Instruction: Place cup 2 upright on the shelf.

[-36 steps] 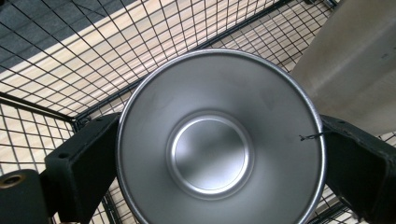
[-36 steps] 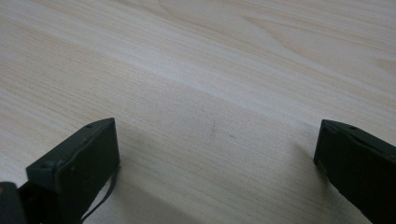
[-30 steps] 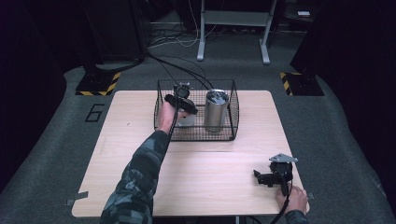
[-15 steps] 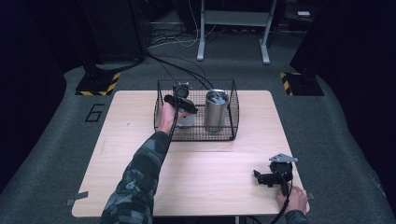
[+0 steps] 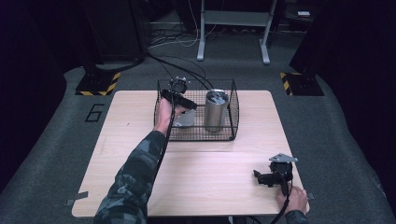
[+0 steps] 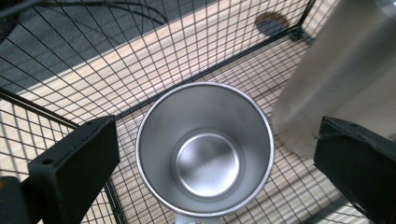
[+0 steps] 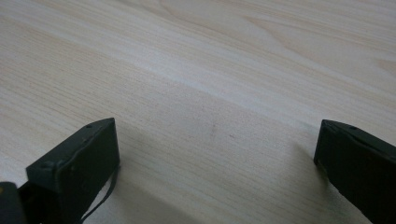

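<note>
A black wire basket (image 5: 232, 110) stands at the back middle of the wooden table (image 5: 130, 140). Inside it are a short steel mug (image 5: 186, 118) at the left and a tall steel tumbler (image 5: 215, 111) at the right. My left gripper (image 5: 183, 103) hovers over the mug, open. In the left gripper view I look straight down into the empty mug (image 6: 205, 149), which lies between the two jaws without touching them, and the tumbler (image 6: 345, 79) rises at the right. My right gripper (image 5: 259, 178) rests low at the table's front right, open over bare wood (image 7: 210, 93).
Cables (image 5: 182, 65) run from the basket's back edge across the grey floor. Two yellow-and-black striped stand bases (image 5: 99, 83) sit beyond the table's far corners, and a metal frame's legs (image 5: 201, 32) stand behind.
</note>
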`<state>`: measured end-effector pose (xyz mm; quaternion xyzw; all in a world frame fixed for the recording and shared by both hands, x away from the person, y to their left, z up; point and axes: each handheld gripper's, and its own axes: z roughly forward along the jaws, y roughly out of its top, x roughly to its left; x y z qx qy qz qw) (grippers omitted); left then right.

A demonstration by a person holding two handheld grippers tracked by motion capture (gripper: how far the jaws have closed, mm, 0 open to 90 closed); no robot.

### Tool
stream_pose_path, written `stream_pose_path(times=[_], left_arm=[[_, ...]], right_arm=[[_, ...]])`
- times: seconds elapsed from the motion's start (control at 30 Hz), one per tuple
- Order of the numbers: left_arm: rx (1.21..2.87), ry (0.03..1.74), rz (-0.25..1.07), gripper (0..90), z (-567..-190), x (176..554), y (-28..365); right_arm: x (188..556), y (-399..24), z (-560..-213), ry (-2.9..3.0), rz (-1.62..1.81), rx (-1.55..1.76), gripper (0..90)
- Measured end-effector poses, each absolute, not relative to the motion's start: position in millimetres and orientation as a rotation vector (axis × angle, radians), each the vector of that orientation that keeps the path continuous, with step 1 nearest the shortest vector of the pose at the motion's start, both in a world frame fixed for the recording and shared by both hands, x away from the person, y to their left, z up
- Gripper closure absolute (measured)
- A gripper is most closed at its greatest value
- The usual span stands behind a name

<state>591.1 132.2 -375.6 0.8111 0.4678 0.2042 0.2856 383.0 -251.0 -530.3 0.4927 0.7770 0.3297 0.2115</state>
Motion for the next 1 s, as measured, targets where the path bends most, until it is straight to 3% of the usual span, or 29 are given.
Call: stream_pose_path(times=[0.47, 1.0], left_arm=[[2.149, 1.124, 0.572, 1.7, -342.2, 540.1, 144.7], [2.053, 1.073, 0.659, 3.2, -340.6, 465.3, 200.3]], right_arm=[[382.9, -250.4, -530.3, 2.155, 0.919, 1.377, 0.0], [382.7, -250.3, -530.2, 2.154, 0.919, 1.378, 0.0]])
